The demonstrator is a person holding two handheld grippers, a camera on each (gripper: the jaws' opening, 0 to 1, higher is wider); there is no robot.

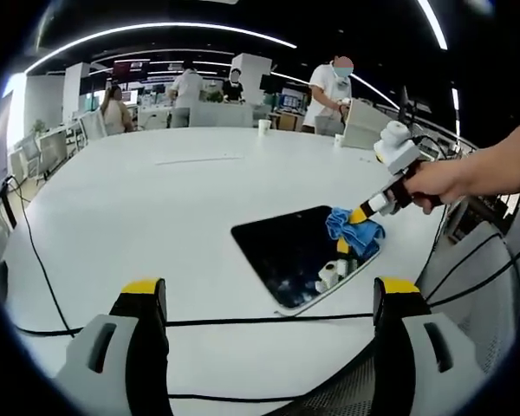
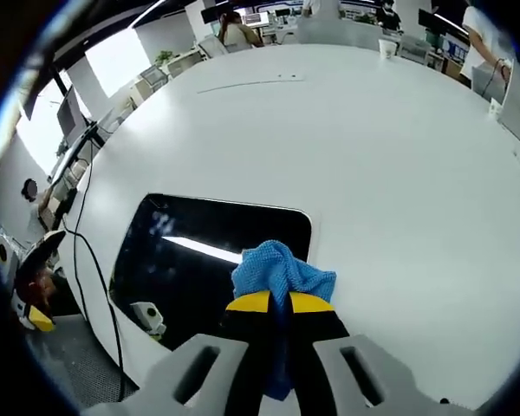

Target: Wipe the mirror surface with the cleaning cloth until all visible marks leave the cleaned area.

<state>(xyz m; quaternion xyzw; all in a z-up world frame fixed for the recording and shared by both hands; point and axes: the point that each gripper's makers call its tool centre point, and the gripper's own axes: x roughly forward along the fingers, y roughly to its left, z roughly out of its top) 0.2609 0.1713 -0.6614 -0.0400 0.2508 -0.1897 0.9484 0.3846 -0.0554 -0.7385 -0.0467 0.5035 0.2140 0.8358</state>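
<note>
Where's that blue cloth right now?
The blue cloth is pinched in the right gripper, pressed on the near edge of the mirror lying flat on the white table.

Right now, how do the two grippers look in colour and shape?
The left gripper has two black jaws with yellow tips on grey bases. The right gripper looks the same: black jaws, yellow tips, grey bases; in the left gripper view its body is white and black.

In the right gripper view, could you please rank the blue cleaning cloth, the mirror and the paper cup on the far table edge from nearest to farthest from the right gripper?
1. Blue cleaning cloth: clamped in the right gripper.
2. Mirror: just beyond, under the cloth.
3. Paper cup: across the white table.
</note>
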